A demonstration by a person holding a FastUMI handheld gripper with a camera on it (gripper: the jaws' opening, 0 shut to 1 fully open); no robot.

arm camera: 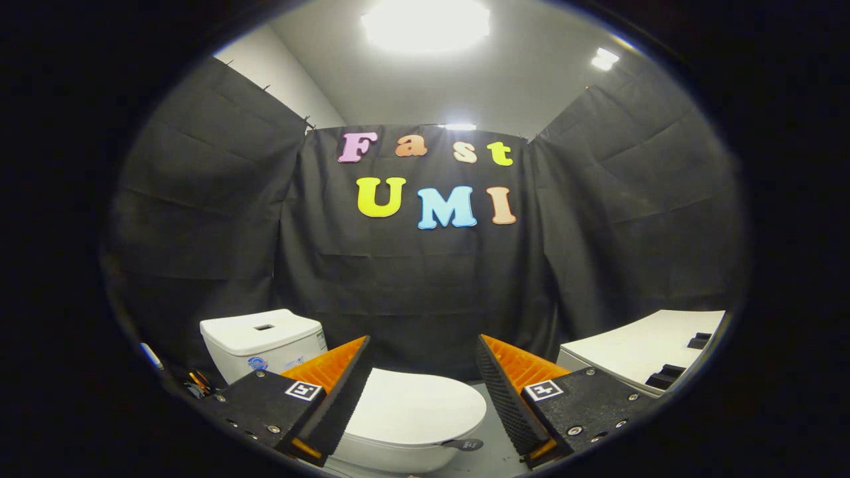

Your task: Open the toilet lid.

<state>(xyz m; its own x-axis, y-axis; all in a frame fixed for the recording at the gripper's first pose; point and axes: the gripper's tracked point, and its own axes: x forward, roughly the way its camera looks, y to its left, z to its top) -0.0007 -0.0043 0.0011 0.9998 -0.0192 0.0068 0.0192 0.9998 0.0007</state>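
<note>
gripper (422, 358) wide apart, empty, above toilet lid (415, 408)

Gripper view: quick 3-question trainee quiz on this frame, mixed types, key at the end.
1. True or false: the toilet lid is already raised.
2. The gripper is: A) open, B) shut on the lid, C) shut on the tank.
3. Fill in: the tank stands beyond the ___ finger.

Key: 1 false, the lid lies flat on the bowl. 2 A, fingers apart, touching nothing. 3 left.
</note>
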